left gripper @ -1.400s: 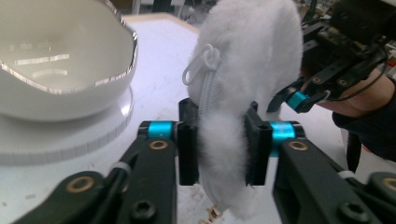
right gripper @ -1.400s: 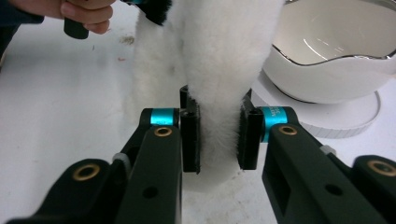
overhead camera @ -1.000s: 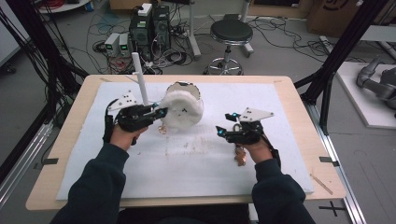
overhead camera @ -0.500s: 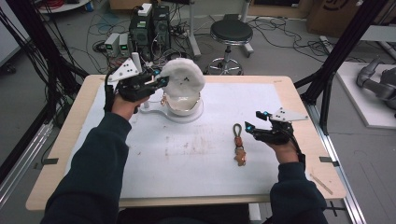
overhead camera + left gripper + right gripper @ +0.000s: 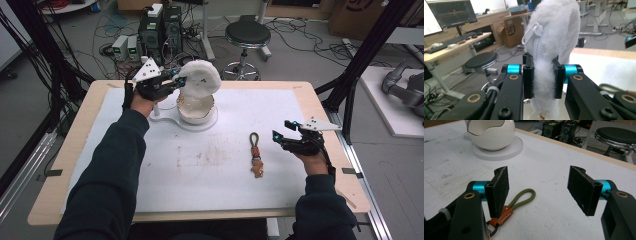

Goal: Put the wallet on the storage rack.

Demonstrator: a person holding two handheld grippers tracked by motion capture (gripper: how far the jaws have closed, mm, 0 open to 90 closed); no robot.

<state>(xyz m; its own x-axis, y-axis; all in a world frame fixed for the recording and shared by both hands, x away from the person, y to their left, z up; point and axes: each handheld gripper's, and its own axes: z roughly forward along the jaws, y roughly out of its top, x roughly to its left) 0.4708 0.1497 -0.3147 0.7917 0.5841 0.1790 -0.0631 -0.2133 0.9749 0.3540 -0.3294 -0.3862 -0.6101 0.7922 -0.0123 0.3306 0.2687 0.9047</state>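
My left gripper (image 5: 171,85) is shut on a white fluffy zip pouch (image 5: 201,80), held in the air at the far left of the table. In the left gripper view the pads pinch the pouch (image 5: 554,30) beside its zipper. Just below it an egg-shaped white bowl (image 5: 196,107) with a jagged rim sits on a round white base (image 5: 205,124). A keychain (image 5: 256,156) with an olive loop and a brown leather tag lies flat on the mat. My right gripper (image 5: 278,137) hovers open just right of it; its jaws (image 5: 541,187) stand wide apart over the keychain (image 5: 522,197).
A white mat (image 5: 220,180) covers the wooden table (image 5: 75,165). Black frame posts (image 5: 367,50) rise at both sides. A stool (image 5: 247,35) and computer cases (image 5: 160,27) stand on the floor beyond the far edge.
My left gripper has lifted the fluffy pouch up and away to the far left, above the egg bowl. My right gripper has pulled off to the right, leaving the keychain lying on the mat.
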